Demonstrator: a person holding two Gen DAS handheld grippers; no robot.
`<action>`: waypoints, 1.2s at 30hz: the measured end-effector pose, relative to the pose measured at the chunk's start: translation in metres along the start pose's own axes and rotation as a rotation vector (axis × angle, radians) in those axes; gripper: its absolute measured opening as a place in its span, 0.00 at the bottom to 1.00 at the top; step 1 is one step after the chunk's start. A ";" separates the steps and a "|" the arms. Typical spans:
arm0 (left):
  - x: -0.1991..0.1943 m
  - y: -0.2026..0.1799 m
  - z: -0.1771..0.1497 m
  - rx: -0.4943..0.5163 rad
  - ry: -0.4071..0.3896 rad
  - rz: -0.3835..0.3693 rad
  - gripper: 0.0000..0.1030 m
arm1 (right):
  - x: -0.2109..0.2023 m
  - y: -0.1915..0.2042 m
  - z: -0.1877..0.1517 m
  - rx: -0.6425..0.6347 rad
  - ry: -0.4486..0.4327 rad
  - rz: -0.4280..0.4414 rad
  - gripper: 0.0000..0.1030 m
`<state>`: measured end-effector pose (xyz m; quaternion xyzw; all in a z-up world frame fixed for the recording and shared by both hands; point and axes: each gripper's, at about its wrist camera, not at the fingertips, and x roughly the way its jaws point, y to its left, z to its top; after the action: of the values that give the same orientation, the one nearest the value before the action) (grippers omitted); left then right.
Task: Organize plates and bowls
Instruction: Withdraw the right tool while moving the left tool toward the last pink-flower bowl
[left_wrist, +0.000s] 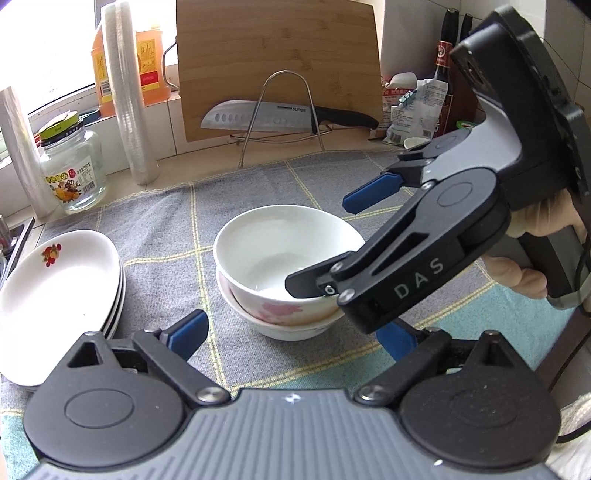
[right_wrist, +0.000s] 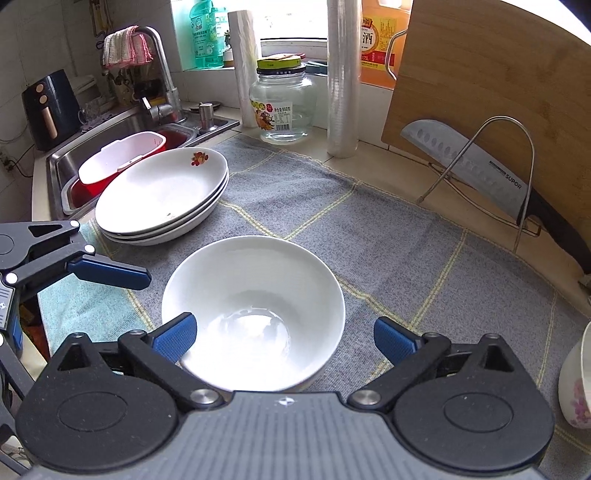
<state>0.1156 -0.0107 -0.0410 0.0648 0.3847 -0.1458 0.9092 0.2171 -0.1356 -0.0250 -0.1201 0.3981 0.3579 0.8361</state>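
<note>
Bowls (left_wrist: 280, 280) nested, right gripper (right_wrist: 284, 339) open above

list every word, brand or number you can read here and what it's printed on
"SUPOR": on the blade of the knife in the wire rack.
"DAS": on the arm of the right tool.
"酒": on the orange oil jug; a number below it is too blurred to read.
Glass jar: label and barcode too small to read.
Green bottle, dark sauce bottle, snack bag: print unreadable.

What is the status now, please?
Left gripper open, empty. Right gripper open over stacked bowls, not gripping. Plate stack beside sink. Nothing blocking.
</note>
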 end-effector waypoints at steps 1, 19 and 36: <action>0.000 0.000 0.001 -0.001 -0.001 -0.001 0.94 | 0.000 0.001 0.000 -0.002 -0.002 -0.007 1.00; -0.008 0.003 0.013 0.141 -0.073 -0.165 0.94 | -0.015 0.002 -0.002 0.097 -0.051 -0.097 1.00; -0.001 0.016 0.029 0.268 -0.100 -0.374 0.96 | -0.063 -0.024 -0.029 0.435 -0.107 -0.453 1.00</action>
<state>0.1395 -0.0024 -0.0205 0.1053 0.3215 -0.3646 0.8675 0.1898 -0.1982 0.0016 -0.0051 0.3839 0.0750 0.9203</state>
